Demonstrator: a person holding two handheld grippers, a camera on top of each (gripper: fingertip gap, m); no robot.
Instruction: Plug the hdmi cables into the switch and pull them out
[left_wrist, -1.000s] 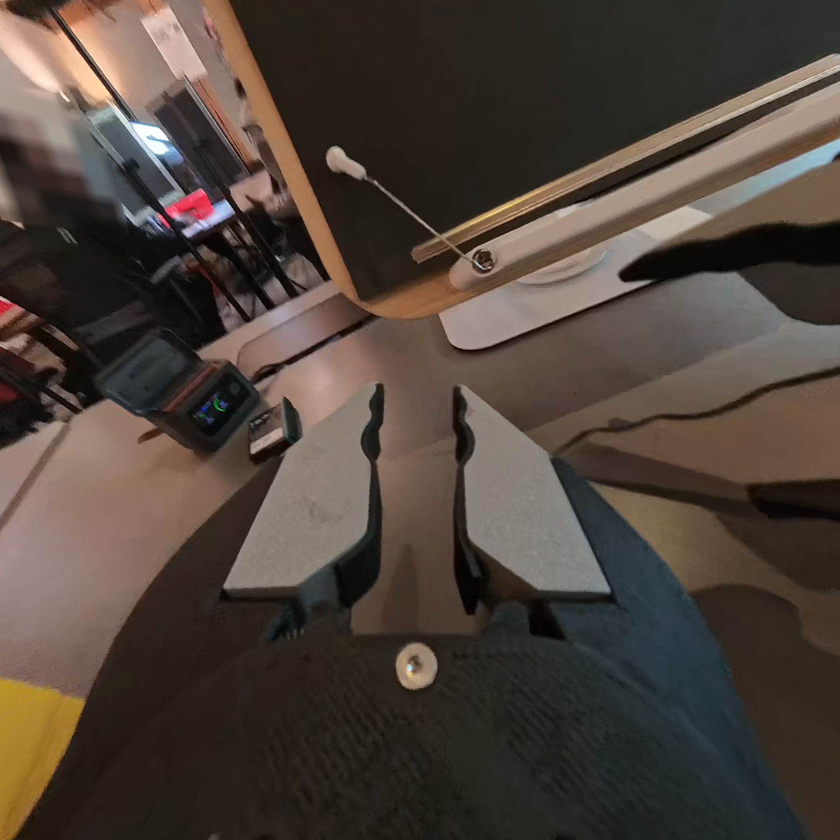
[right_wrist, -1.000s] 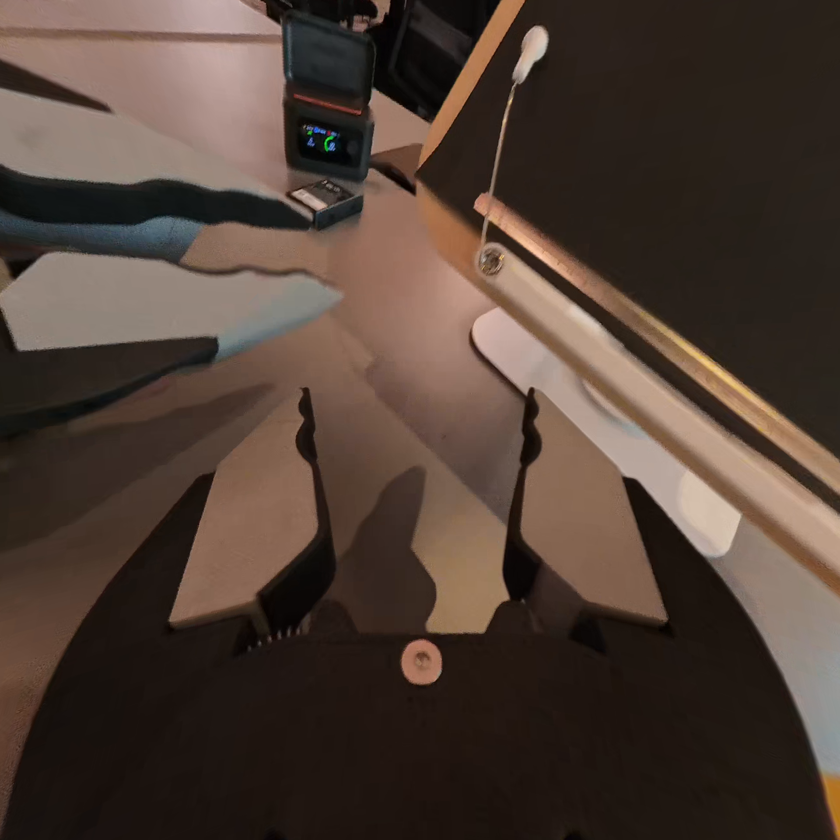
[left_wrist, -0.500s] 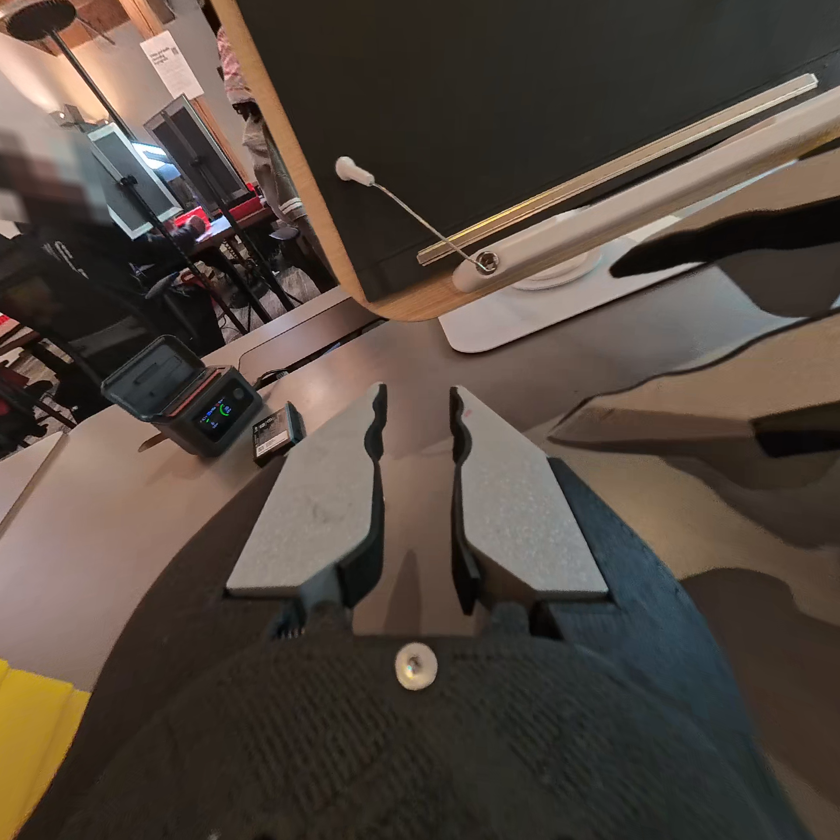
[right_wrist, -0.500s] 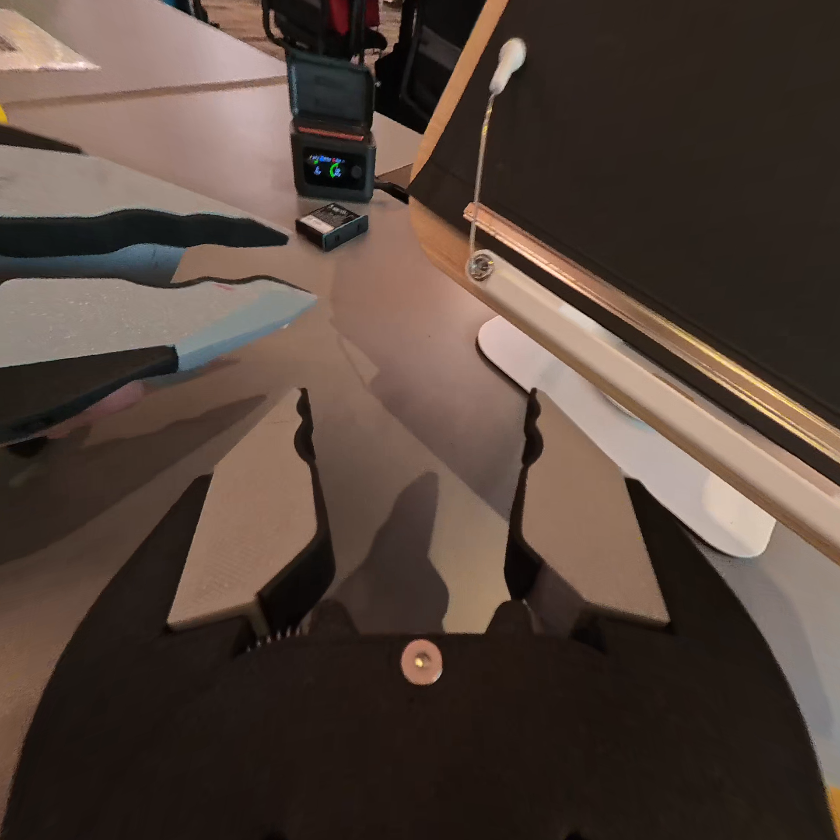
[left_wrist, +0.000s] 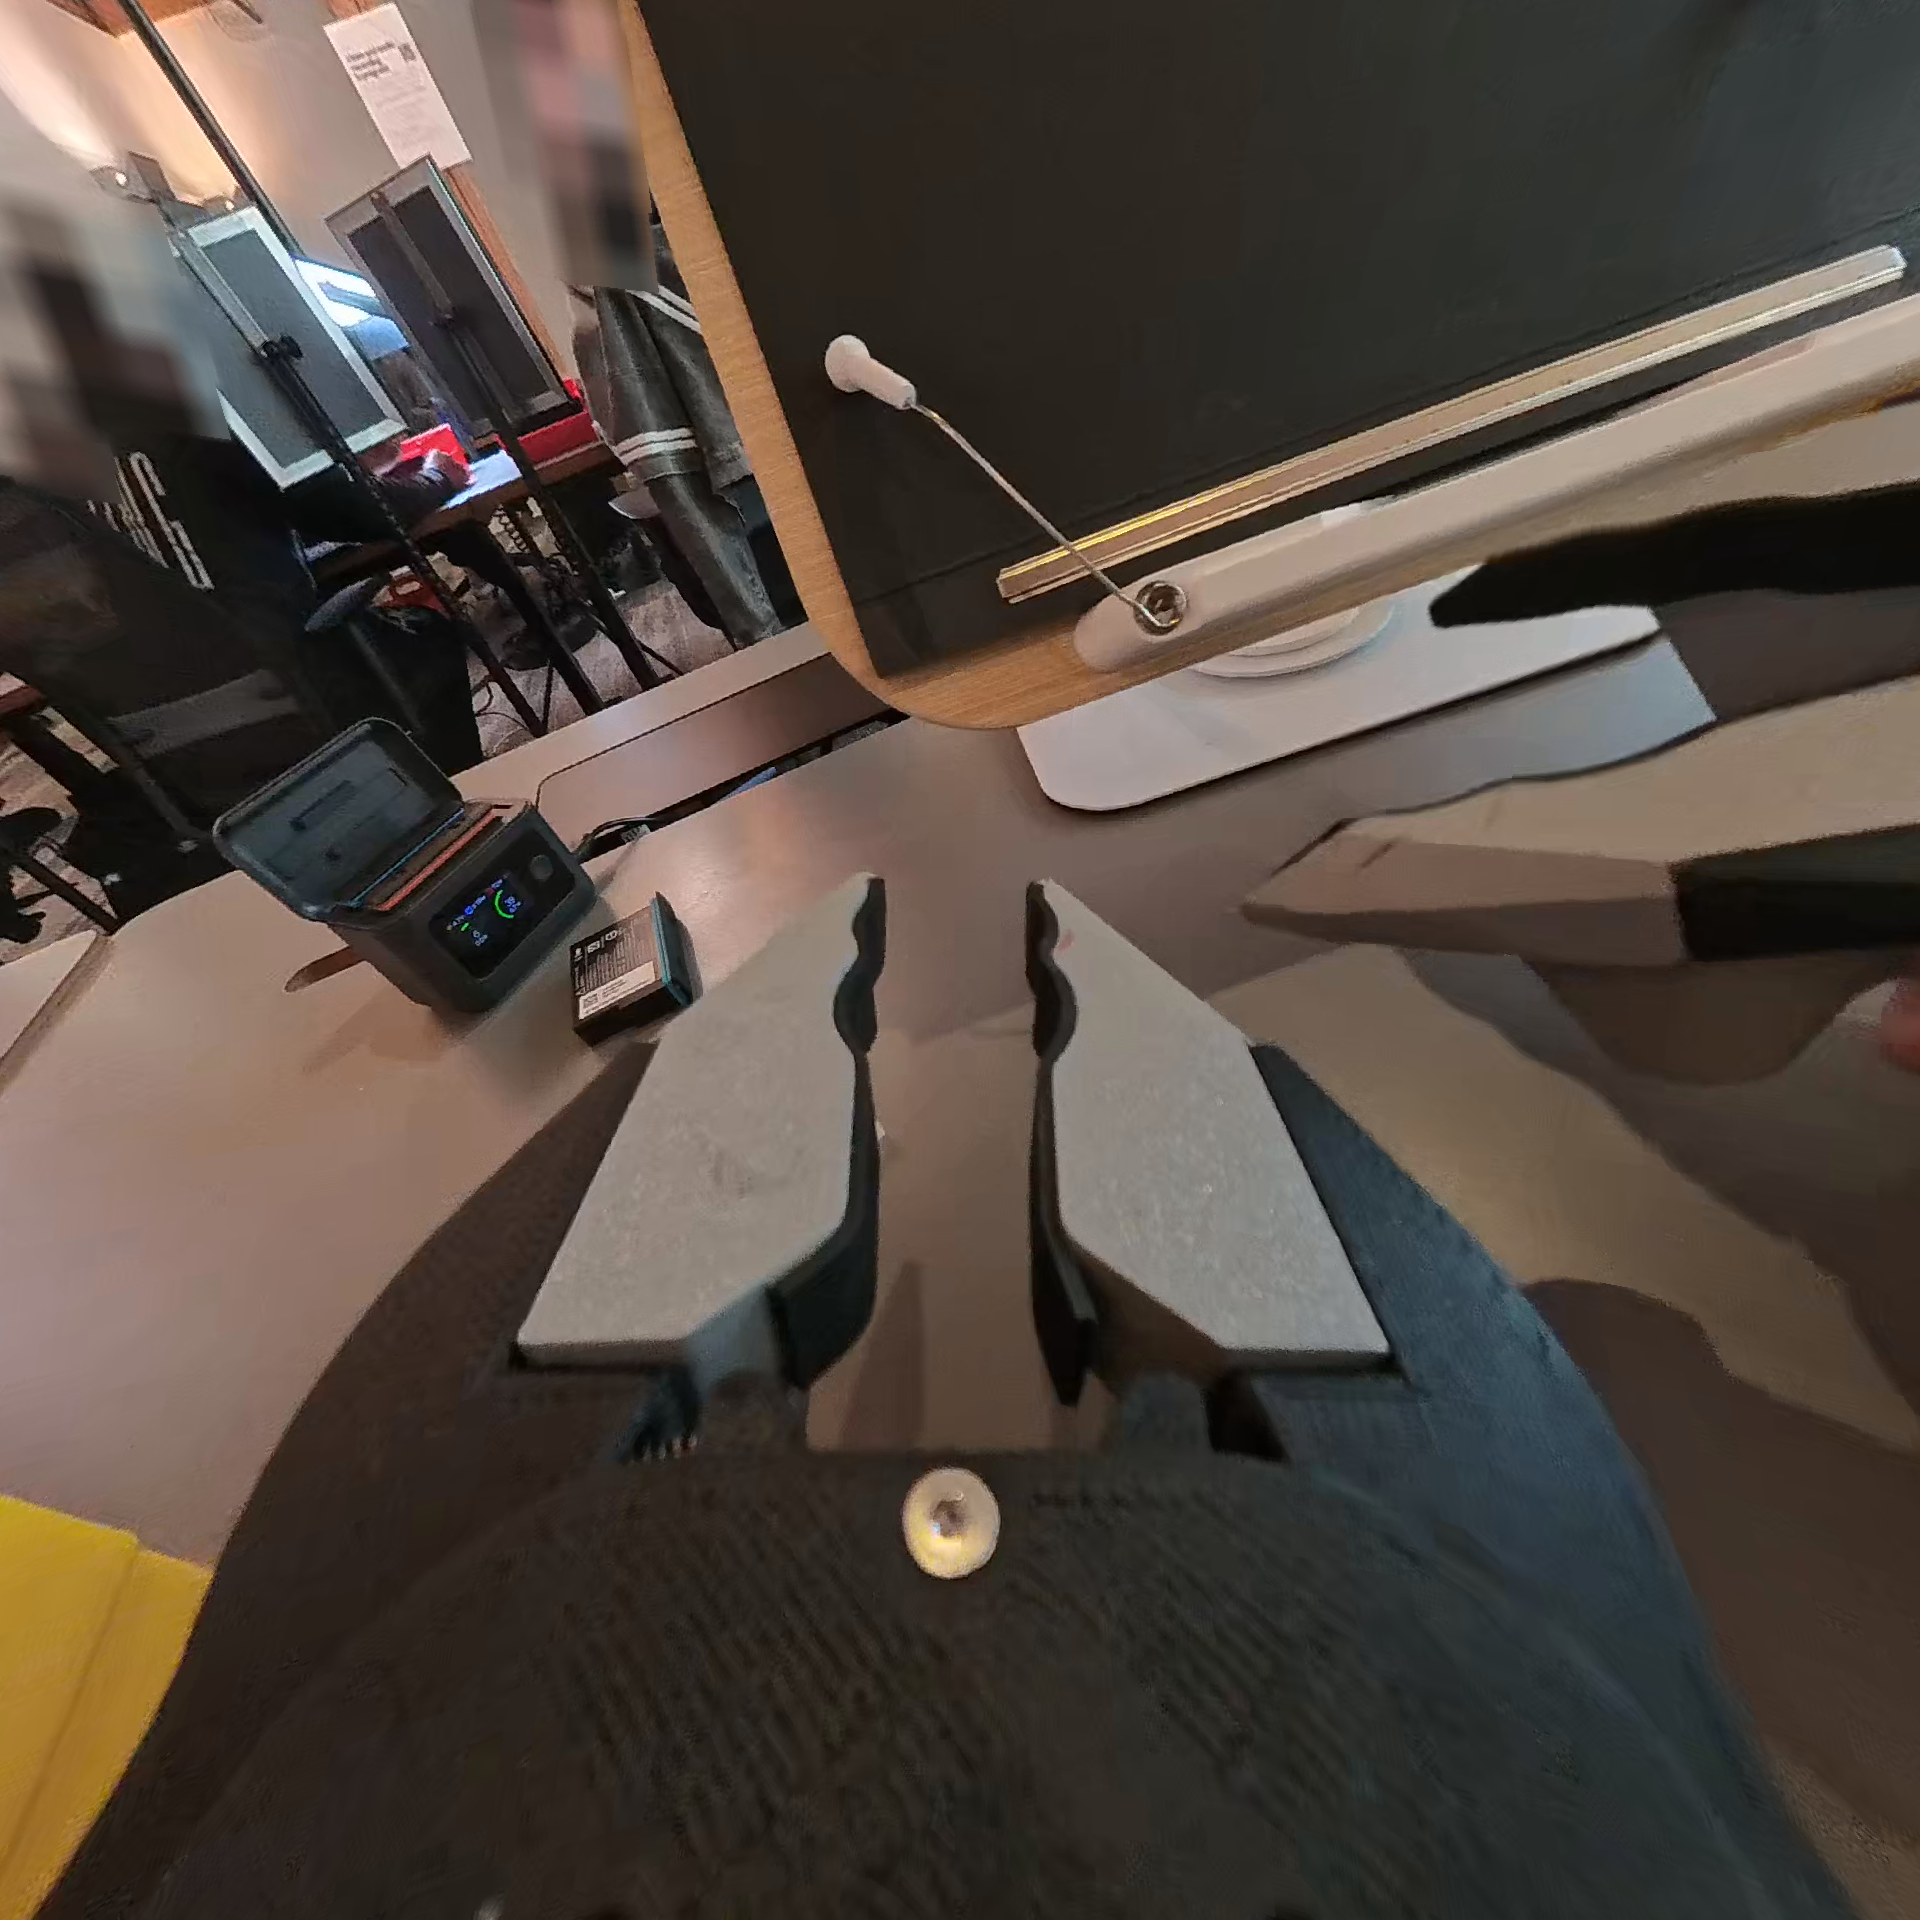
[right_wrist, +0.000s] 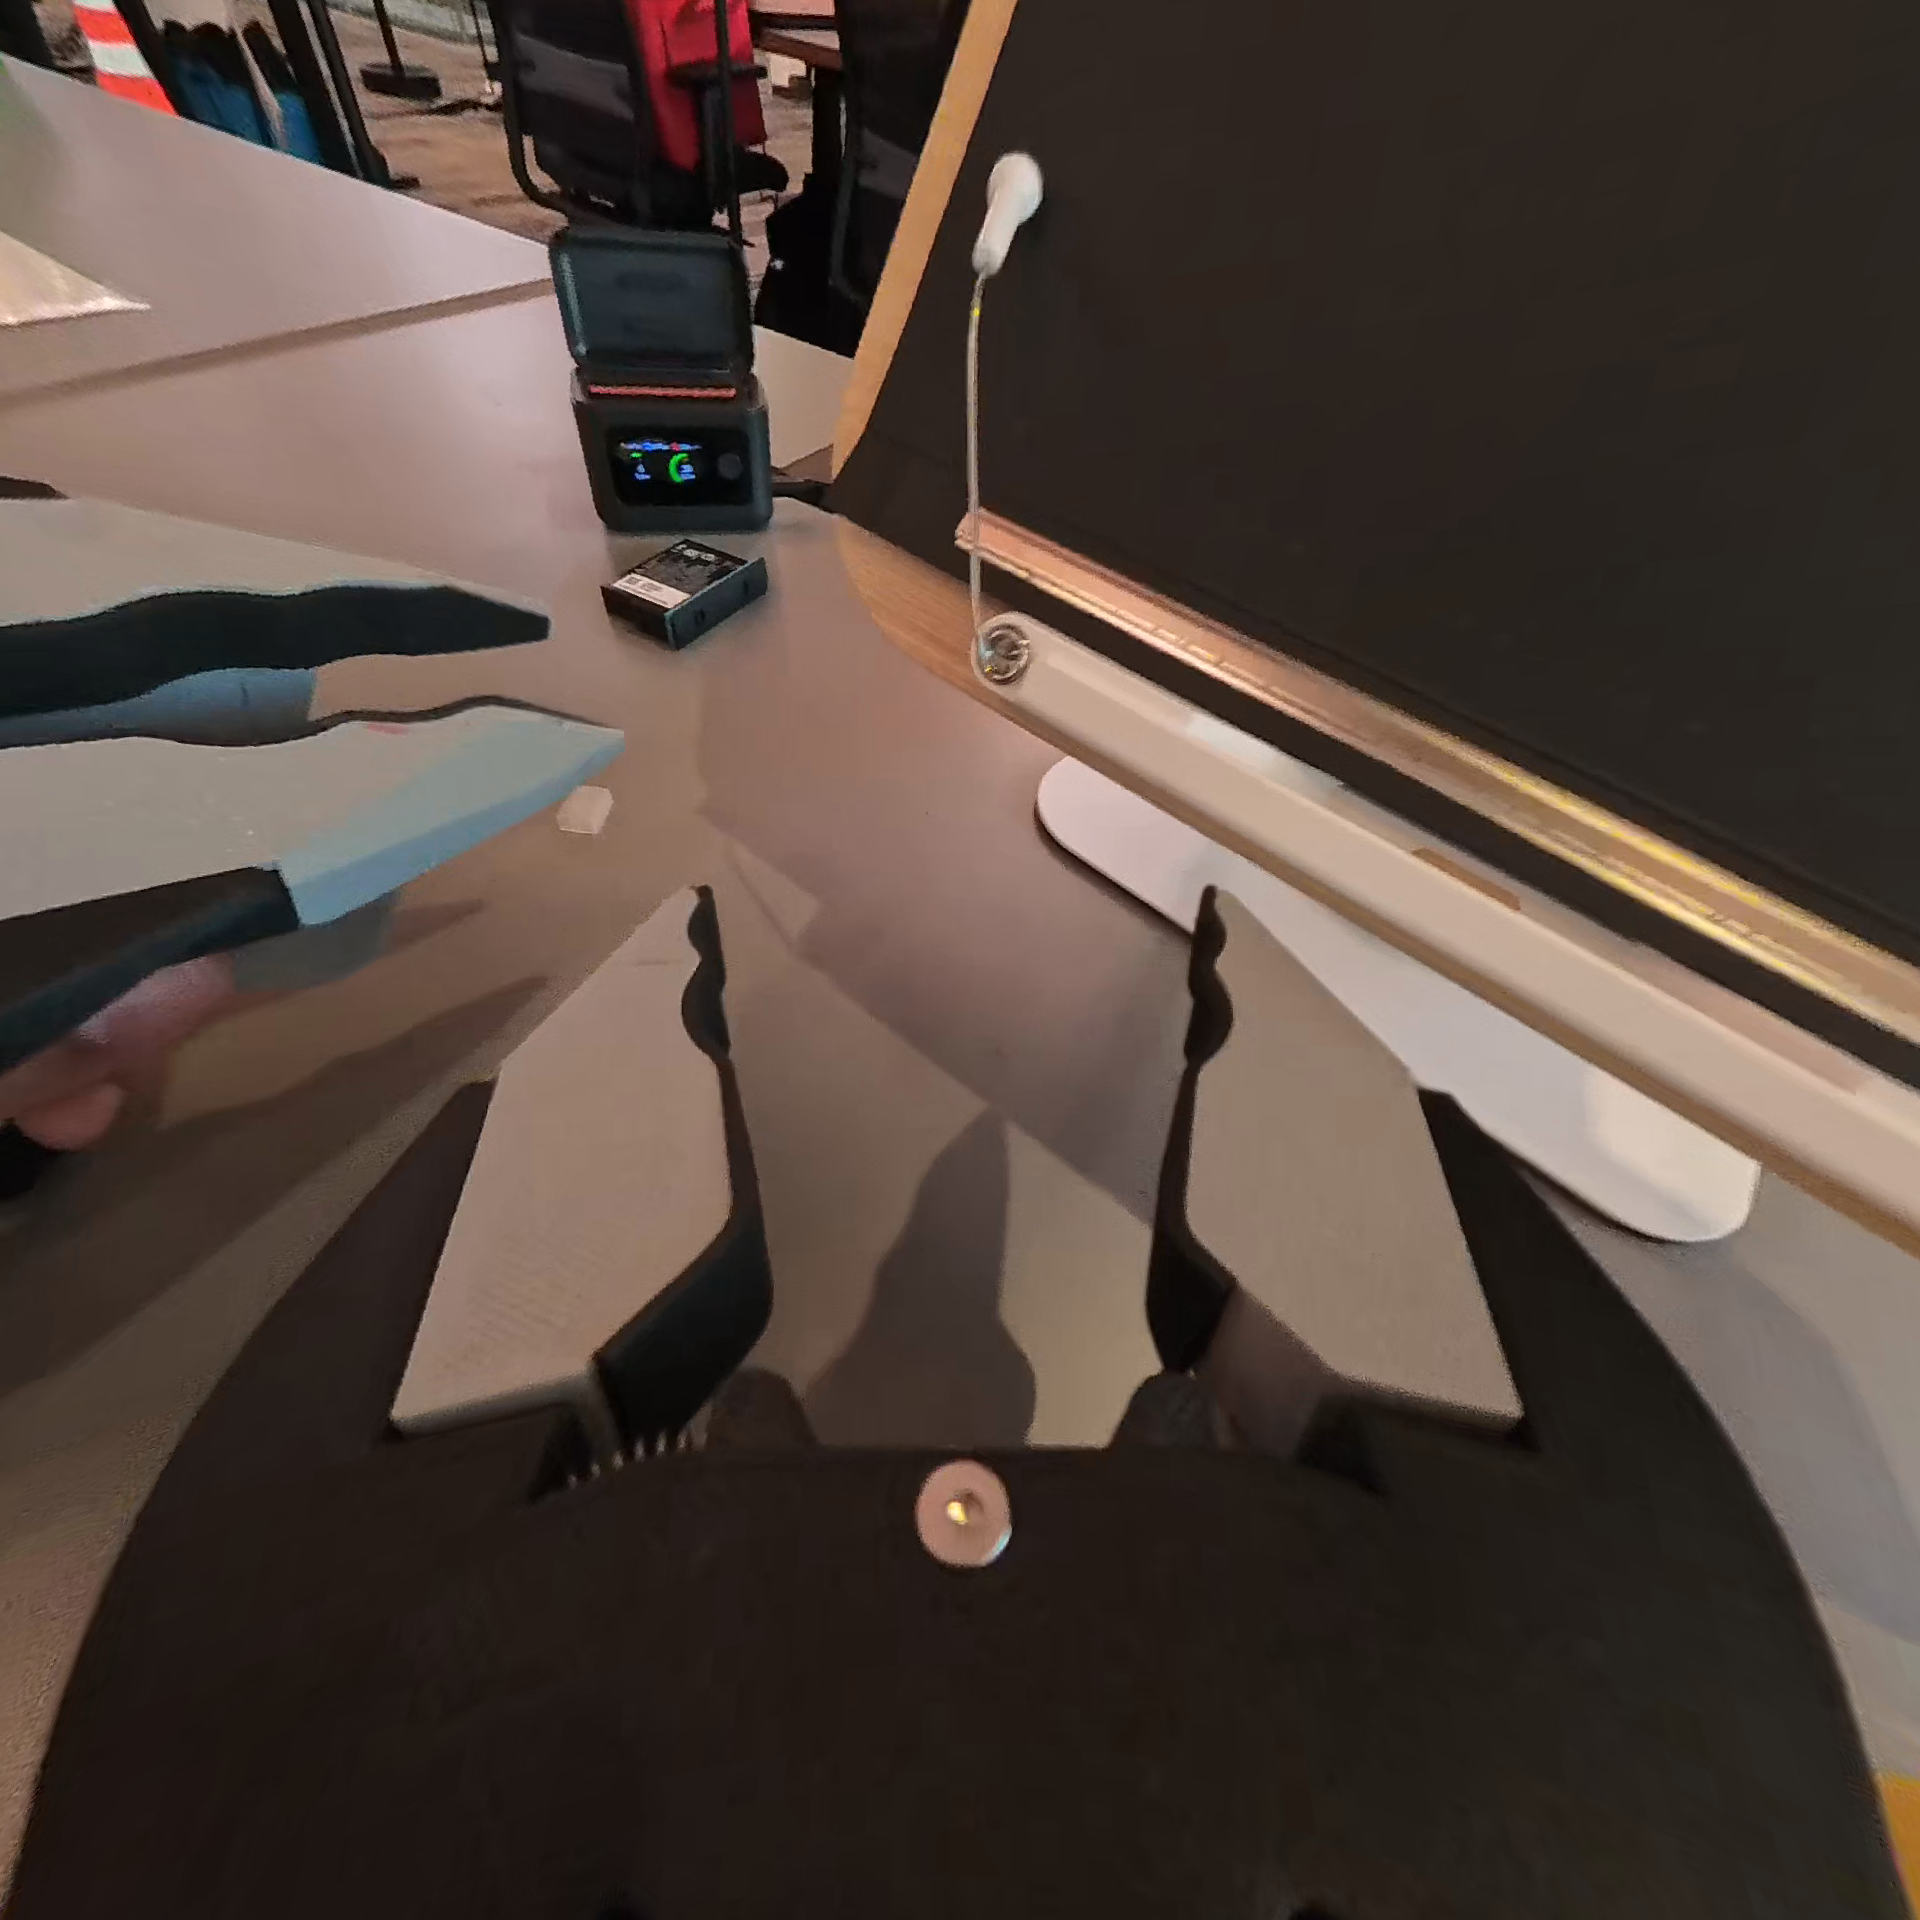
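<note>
No HDMI cable and no switch show in either view. My left gripper (left_wrist: 956, 904) hovers over the brown table (left_wrist: 208, 1143) with its grey fingers a narrow gap apart and nothing between them. It also shows at the left edge of the right wrist view (right_wrist: 540, 686). My right gripper (right_wrist: 954, 914) is wide open and empty above the table, near the white stand base (right_wrist: 1455, 1039). It reaches in from the right of the left wrist view (left_wrist: 1382, 758), just right of my left gripper.
A large dark board with a wooden edge (left_wrist: 1247, 260) leans over the table on a white stand (left_wrist: 1247, 748). A dark charging case with a lit screen (right_wrist: 670, 468) and a small black battery (right_wrist: 686, 592) lie beyond the grippers. People and furniture stand behind the table.
The right wrist view has drawn back, so the case and battery sit lower in it. A thin dark cable seen on the table a second ago is out of sight. Both jaws kept their widths.
</note>
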